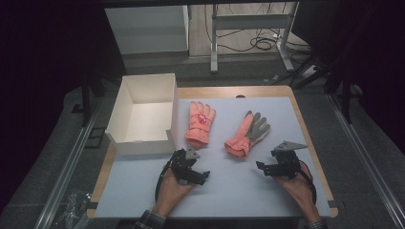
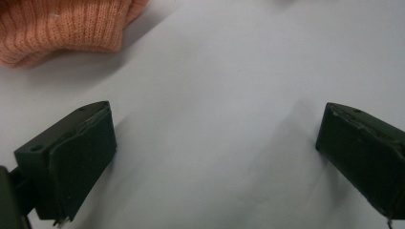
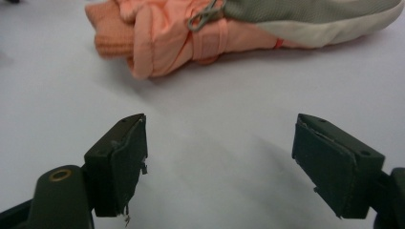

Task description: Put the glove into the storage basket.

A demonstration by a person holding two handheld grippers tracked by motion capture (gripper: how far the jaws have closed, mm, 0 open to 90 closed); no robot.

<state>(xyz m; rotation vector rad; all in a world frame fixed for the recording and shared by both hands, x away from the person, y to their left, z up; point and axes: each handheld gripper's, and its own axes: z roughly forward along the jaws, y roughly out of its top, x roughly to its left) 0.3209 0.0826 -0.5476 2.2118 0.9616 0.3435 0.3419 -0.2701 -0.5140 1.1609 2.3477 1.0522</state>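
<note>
2 orange gloves lie on the pale mat at the centre of the high view, both with the knit cuff toward the bottom of the frame: the left glove (image 1: 200, 122) lies flat, back up, just right of the open white box (image 1: 143, 112), and the right glove (image 1: 247, 133) lies tilted, its grey palm (image 1: 258, 125) showing and its fingers pointing to the upper right. In the right gripper view that glove (image 3: 191, 36) stretches across the top of the frame, puffy orange fabric with a ribbed cuff at the left, a small cord loop and a grey-and-cream palm side at the right. In the left gripper view, the ribbed cuff of the other glove (image 2: 62, 26) sits in the upper left corner. The left gripper (image 1: 193, 172) hangs just below its glove's cuff and the right gripper (image 1: 274, 167) just lower right of its glove, each with jaws spread wide and nothing between them. This looks like the approach before a pick, probably to put the gloves in the box. The next move calls for sliding each gripper forward to a cuff, then closing on the soft knit edge, low enough to catch fabric without scraping the mat (image 1: 248, 186).
</note>
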